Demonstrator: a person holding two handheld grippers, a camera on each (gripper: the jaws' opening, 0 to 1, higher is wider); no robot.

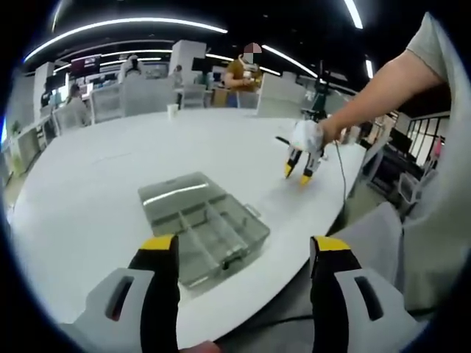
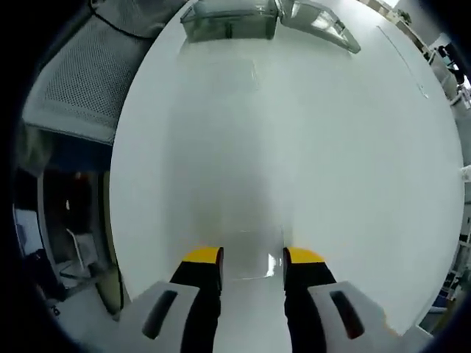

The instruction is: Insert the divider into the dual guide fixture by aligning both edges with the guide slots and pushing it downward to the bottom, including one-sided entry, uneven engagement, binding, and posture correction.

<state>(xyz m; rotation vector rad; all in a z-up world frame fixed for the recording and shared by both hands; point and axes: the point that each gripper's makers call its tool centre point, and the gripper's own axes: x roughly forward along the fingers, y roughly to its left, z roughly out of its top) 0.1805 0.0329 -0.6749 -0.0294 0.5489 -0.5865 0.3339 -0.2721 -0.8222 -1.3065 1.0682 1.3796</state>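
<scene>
Insertion looks not yet begun: the clear plastic compartment box (image 1: 204, 224), lid laid open, sits at lower centre of the left gripper view on a smooth white table (image 1: 110, 169), untouched. Left gripper (image 1: 243, 254) hovers before it, yellow-tipped jaws wide apart and empty. At bottom centre of the right gripper view, the right gripper (image 2: 252, 263) frames a thin transparent divider (image 2: 250, 254) lying flat; whether the jaws pinch it I cannot tell. Pickup, alignment and pushing down remain
</scene>
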